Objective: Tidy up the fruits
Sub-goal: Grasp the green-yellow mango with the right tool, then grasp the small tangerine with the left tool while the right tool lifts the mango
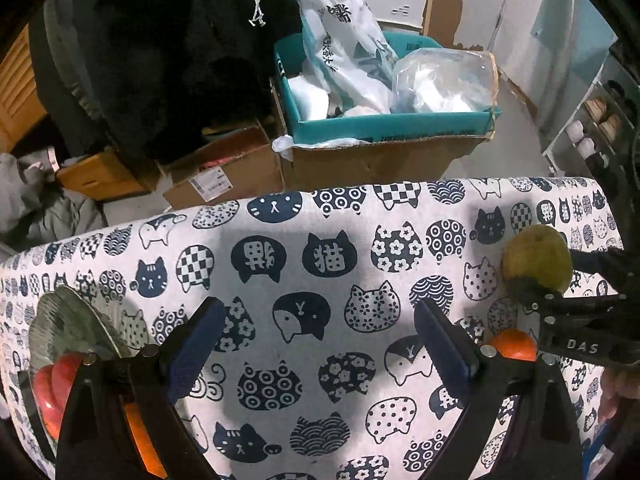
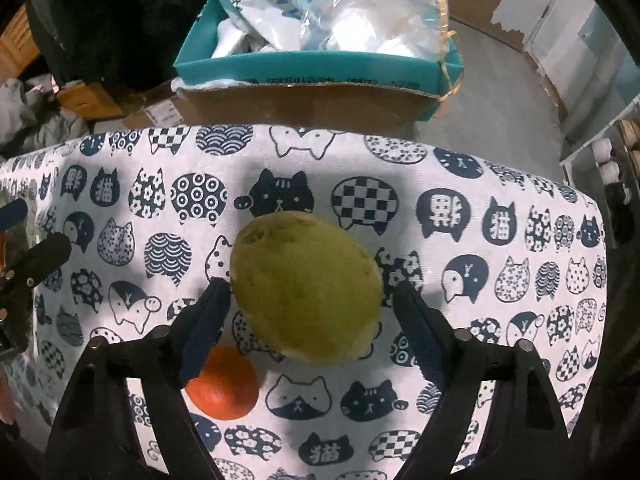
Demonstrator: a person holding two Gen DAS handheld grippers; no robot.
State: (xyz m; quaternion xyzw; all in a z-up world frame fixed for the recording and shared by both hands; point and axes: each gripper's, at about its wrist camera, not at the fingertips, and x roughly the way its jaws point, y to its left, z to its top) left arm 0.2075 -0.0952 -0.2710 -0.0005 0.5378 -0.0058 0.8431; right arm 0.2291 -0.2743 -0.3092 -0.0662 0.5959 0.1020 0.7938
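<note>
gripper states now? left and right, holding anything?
Left gripper: open, nothing between the fingers.
Right gripper: open around the green fruit, pads not clearly pressing it.

Left gripper (image 1: 320, 344) spread wide over cat-print tablecloth (image 1: 340, 248), nothing between pads. At left, plate (image 1: 72, 328) bearing red fruit (image 1: 52, 384). At right, right gripper (image 1: 560, 312) beside green fruit (image 1: 538, 256); orange (image 1: 516, 344) below.

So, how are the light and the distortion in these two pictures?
Left wrist view: strong fisheye bending of the tablecloth edge, black corners, a soft shadow on the cloth's middle, the plate dim. Right wrist view: the same bending, the green fruit evenly lit, shadow around it, background boxes slightly soft.
</note>
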